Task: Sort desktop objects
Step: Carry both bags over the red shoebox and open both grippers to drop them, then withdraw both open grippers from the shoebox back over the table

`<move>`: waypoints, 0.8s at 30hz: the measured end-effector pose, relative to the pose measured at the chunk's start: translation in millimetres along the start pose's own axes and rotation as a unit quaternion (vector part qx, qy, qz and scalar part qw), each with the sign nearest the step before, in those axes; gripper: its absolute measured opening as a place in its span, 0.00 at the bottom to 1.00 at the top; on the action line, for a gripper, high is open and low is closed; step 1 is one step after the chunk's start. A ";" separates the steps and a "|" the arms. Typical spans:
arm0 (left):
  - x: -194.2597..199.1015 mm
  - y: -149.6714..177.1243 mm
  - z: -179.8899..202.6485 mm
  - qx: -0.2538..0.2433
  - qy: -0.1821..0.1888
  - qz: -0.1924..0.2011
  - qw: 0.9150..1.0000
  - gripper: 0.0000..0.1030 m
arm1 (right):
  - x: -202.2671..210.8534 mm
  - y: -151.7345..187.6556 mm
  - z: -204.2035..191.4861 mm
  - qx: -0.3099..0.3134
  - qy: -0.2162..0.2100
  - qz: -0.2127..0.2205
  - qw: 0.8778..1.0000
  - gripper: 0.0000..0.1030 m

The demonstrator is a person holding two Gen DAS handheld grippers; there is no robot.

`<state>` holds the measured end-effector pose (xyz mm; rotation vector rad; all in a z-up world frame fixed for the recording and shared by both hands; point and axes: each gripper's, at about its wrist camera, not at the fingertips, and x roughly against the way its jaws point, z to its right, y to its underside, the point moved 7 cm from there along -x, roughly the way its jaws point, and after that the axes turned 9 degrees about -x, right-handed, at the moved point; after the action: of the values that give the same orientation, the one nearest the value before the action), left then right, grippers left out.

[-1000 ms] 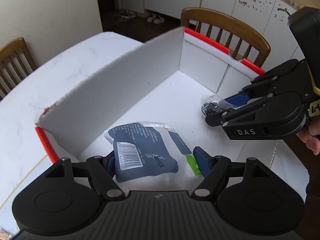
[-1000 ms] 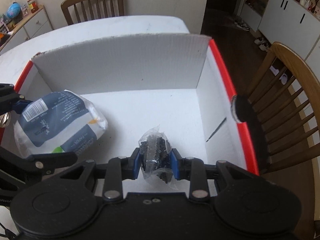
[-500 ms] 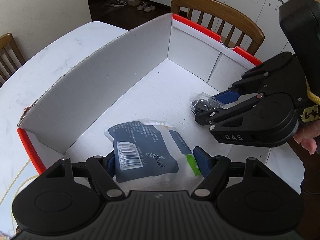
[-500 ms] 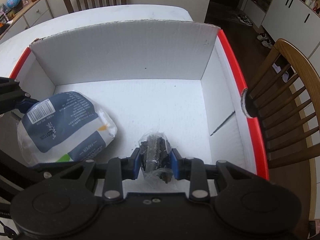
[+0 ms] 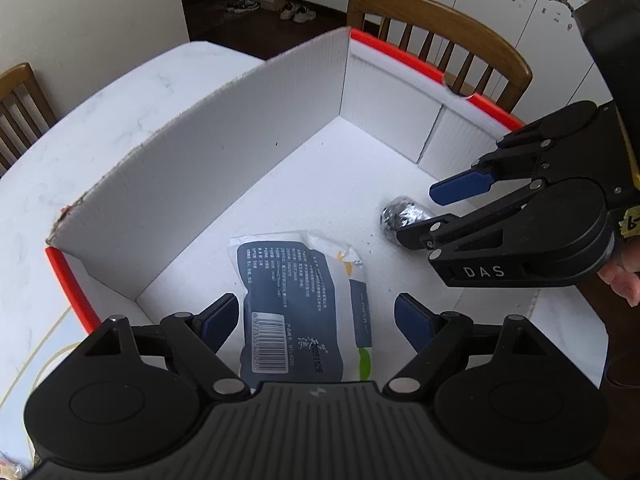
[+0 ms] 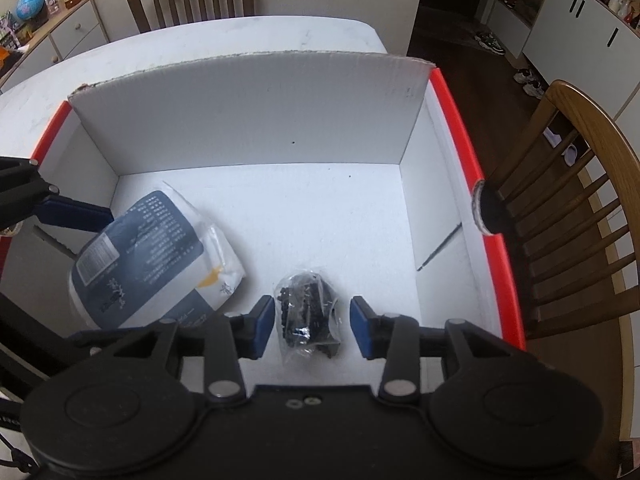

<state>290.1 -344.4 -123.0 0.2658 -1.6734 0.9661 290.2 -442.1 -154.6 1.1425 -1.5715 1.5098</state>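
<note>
Lying flat in the box [image 5: 224, 168], the blue pack [image 5: 296, 304] shows a barcode; the left gripper [image 5: 316, 320] has just let go. The right gripper [image 6: 312, 320], marked "DAS", has just let go of the small bag [image 6: 306, 312]. Far floor bare.

The right tool [image 6: 312, 326], just opening, straddles a clear bag of black parts [image 6: 307, 316] on the box [image 6: 256, 120] floor.
</note>
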 end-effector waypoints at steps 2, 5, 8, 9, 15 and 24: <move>6.0 -0.3 1.5 -0.001 -0.001 0.007 1.000 0.83 | 4.6 -0.2 0.4 -0.002 -0.002 0.005 1.000 0.41; 15.0 -1.9 2.3 0.001 -0.004 0.017 1.000 0.83 | 13.5 -1.5 1.3 -0.007 -0.005 0.012 1.000 0.41; 24.6 -3.0 2.9 0.007 -0.006 0.030 1.000 0.83 | 24.2 -1.9 -0.5 -0.010 -0.010 0.020 1.000 0.41; 28.3 -3.0 3.4 0.010 -0.006 0.035 0.999 0.83 | 28.4 -1.9 -0.3 -0.011 -0.011 0.024 1.000 0.41; 49.0 0.4 9.6 0.012 -0.009 0.057 0.998 0.83 | 53.3 1.2 -1.4 -0.014 -0.025 0.042 0.999 0.41; 78.8 11.6 13.0 0.014 -0.021 0.084 0.996 0.83 | 84.0 11.9 -9.0 -0.025 -0.043 0.069 0.996 0.41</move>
<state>246.5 -322.6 -58.7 0.1658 -1.7420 1.1171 245.4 -445.7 -82.1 1.1033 -1.7695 1.5176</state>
